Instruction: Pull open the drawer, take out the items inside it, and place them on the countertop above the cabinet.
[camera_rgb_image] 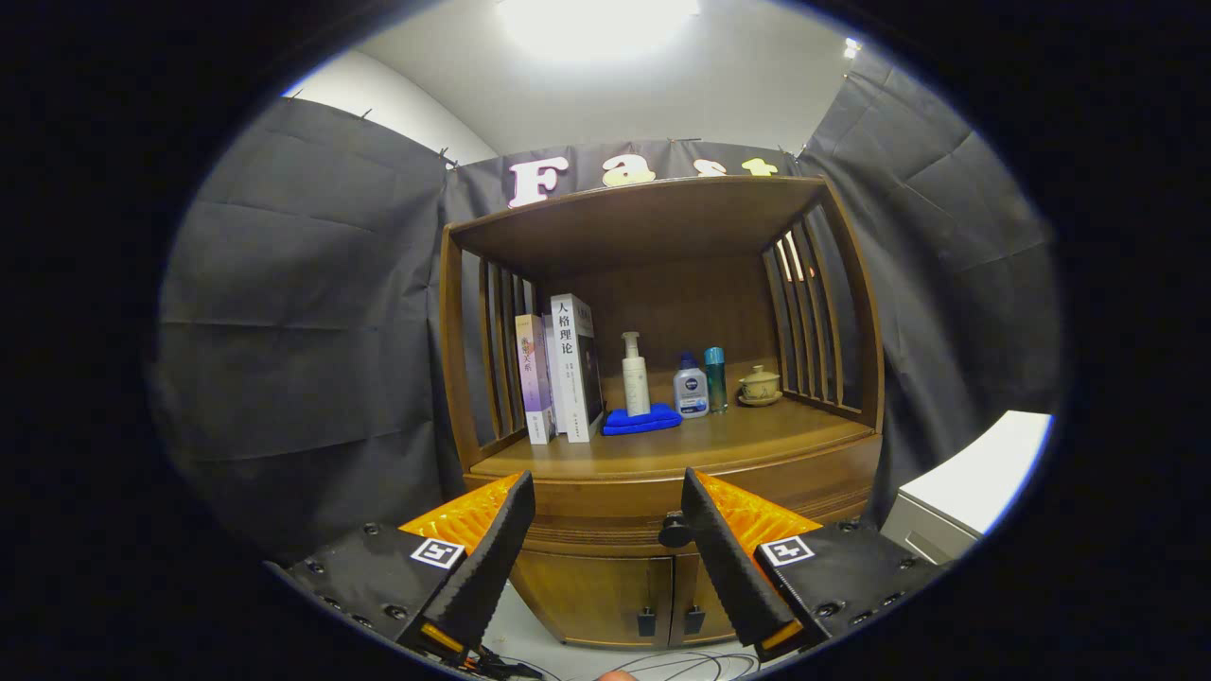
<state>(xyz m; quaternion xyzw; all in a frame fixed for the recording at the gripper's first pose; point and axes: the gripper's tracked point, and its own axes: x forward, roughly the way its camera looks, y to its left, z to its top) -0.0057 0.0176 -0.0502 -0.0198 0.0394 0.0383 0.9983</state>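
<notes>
- Right now my gripper hangs with its fingers spread wide and nothing between them but air.
- Just ahead of the fingers runs the shut brown wooden drawer front, and its small dark round knob sits just beside my right finger; I cannot tell whether they touch.
- Above the drawer, beyond the fingertips, the brown wooden countertop has bare room along its front edge.
- Farther back on it I count three upright books, one white pump bottle standing on one folded blue cloth, one squat blue-capped bottle, one slim teal bottle and one pale lidded cup.
- Below the fingers, two cabinet doors are shut, each with a dark pull.
- Slatted side panels hem in the shelf on both sides.
</notes>
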